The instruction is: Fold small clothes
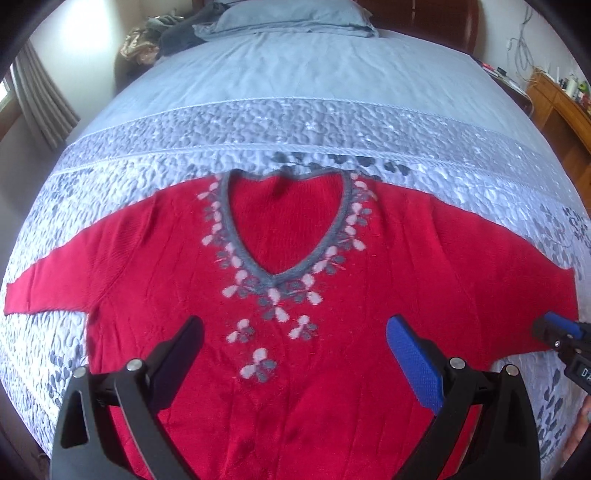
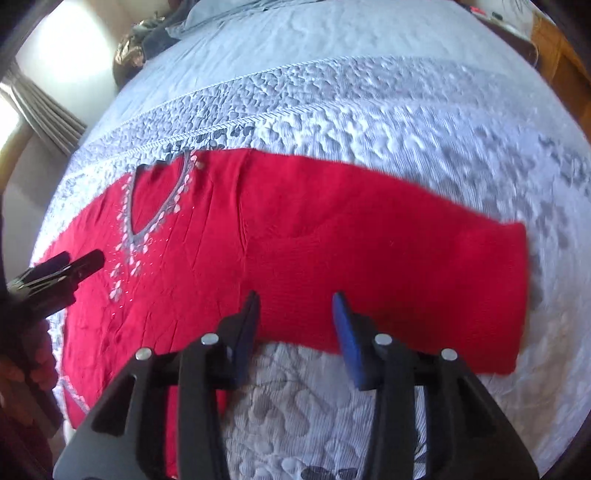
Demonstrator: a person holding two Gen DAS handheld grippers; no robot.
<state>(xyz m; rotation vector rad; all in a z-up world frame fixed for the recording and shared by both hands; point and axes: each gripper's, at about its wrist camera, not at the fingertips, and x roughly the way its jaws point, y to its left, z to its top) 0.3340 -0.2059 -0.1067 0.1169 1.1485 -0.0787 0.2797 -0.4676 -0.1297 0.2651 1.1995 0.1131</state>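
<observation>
A red knitted sweater (image 1: 332, 258) with a grey V-neck and pink and grey flowers lies flat, front up, on the bed, both sleeves spread sideways. My left gripper (image 1: 295, 328) hovers open over the chest below the neckline, nothing between its fingers. It also shows at the left edge of the right wrist view as the left gripper (image 2: 85, 264). My right gripper (image 2: 295, 301) stands open above the lower edge of the right sleeve (image 2: 406, 266), holding nothing. In the left wrist view the right gripper (image 1: 557, 332) shows near that sleeve's cuff.
The quilted blue-grey bedspread (image 1: 295, 125) covers the whole bed. A blue pillow (image 1: 291, 18) lies at the far end, beside a heap of dark clothes (image 1: 162, 37). A curtain (image 1: 40, 107) hangs at the left and a wooden desk (image 1: 561, 110) stands at the right.
</observation>
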